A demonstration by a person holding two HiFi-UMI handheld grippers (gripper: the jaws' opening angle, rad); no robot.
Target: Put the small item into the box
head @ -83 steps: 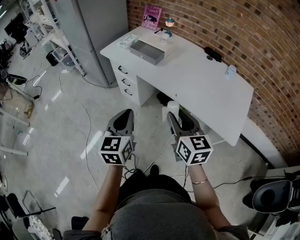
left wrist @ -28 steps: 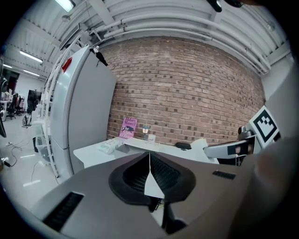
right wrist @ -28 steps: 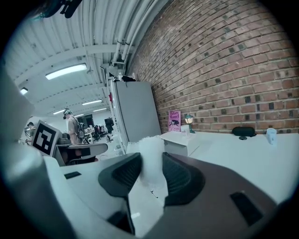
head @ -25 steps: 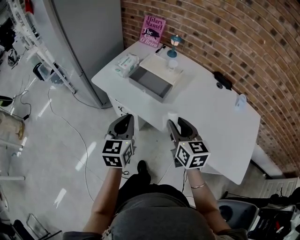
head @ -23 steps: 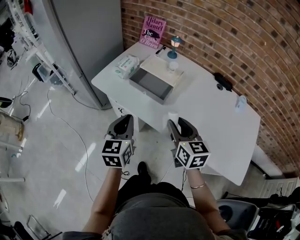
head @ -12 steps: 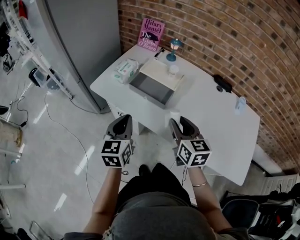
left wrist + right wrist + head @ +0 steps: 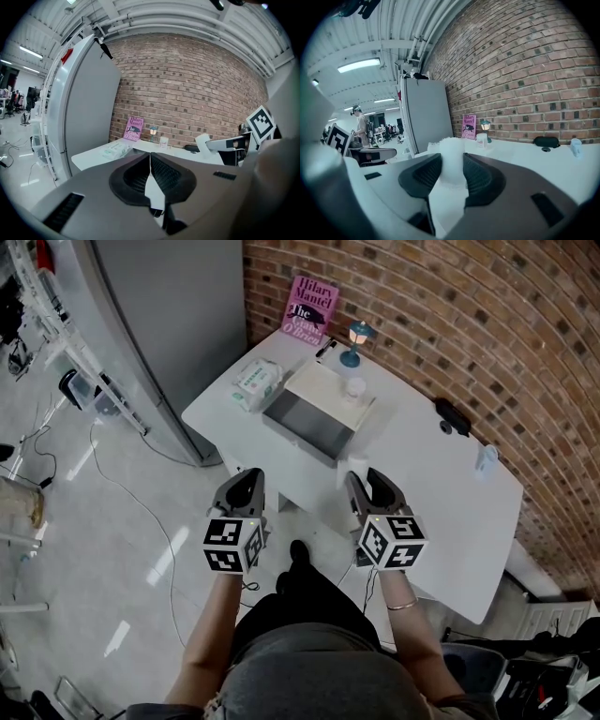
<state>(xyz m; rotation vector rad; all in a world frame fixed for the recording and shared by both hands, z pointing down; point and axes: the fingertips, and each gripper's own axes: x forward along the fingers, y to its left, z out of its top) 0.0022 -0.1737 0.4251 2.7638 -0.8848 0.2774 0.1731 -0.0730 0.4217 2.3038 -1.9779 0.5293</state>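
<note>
An open grey box (image 7: 309, 424) sits on the white desk (image 7: 422, 474), its white lid (image 7: 323, 388) folded back. My right gripper (image 7: 367, 476) hovers at the desk's near edge, just short of the box, shut on a small white cylindrical item (image 7: 357, 468). That item (image 7: 452, 159) stands up between the dark pads in the right gripper view. To its left, my left gripper (image 7: 246, 474) hangs over the floor, short of the desk. In the left gripper view this gripper (image 7: 150, 154) has its jaws meeting at the tips with nothing between them.
On the desk are a tissue packet (image 7: 256, 382), a pink book (image 7: 312, 306) against the brick wall, a small lamp (image 7: 357, 341), a white cup (image 7: 353, 388) on the lid, and a black object (image 7: 454, 416). A tall grey cabinet (image 7: 169, 324) stands left. Cables lie on the floor.
The desk and box have come nearer to both grippers as the person has walked up. Both grippers keep their pose, the right one still holding the white item.
</note>
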